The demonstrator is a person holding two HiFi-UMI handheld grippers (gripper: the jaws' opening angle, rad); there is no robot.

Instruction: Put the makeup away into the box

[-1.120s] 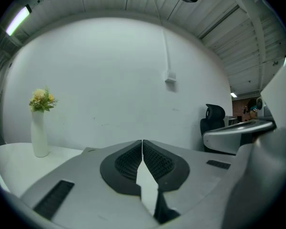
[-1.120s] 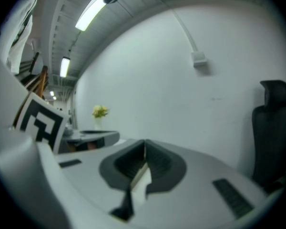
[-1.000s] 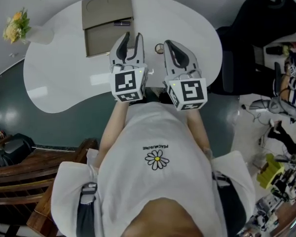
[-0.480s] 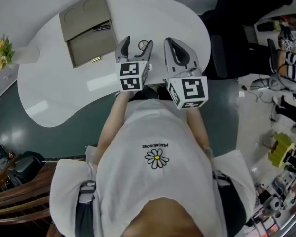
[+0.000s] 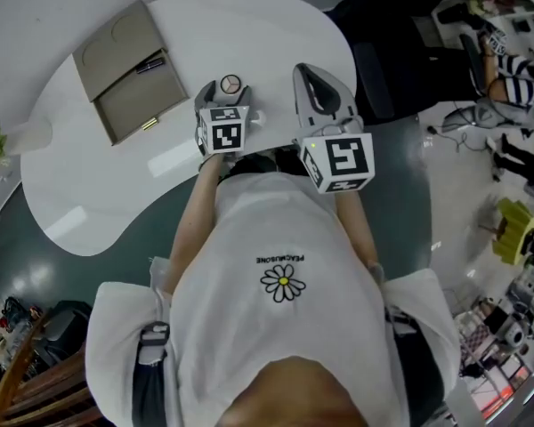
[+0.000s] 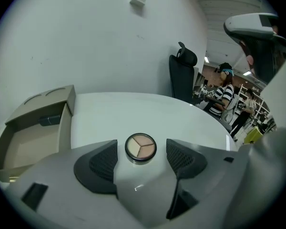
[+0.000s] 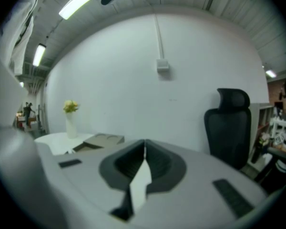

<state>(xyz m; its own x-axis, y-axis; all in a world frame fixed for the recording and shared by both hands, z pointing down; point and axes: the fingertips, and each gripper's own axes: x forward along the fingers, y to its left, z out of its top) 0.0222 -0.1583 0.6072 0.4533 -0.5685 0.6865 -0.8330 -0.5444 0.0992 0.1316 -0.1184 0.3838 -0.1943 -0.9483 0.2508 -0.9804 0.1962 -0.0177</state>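
A round compact [image 6: 141, 147] with three powder shades lies on the white table [image 5: 276, 34]. My left gripper [image 6: 141, 144] is open and low over it, one pad on each side with a gap to both. In the head view the compact [image 5: 230, 84] sits at the left gripper's [image 5: 224, 98] tips. The beige box [image 5: 125, 71] stands open to the left, with a dark slim makeup item [image 5: 149, 61] inside; the box [image 6: 31, 130] also shows at the left edge of the left gripper view. My right gripper [image 5: 311, 74] is shut, empty, above the table's near right edge; its tips [image 7: 144, 149] meet.
A white vase of flowers [image 7: 70, 120] stands at the table's far left, beyond the box [image 7: 97, 141]. A black office chair [image 7: 231, 125] stands past the table's right end. A person in a striped top [image 6: 218, 94] sits further off among clutter.
My left gripper opened and dropped from above the box's near side down to the table, so the compact now lies between its jaws. The right gripper drifted sideways, still shut.
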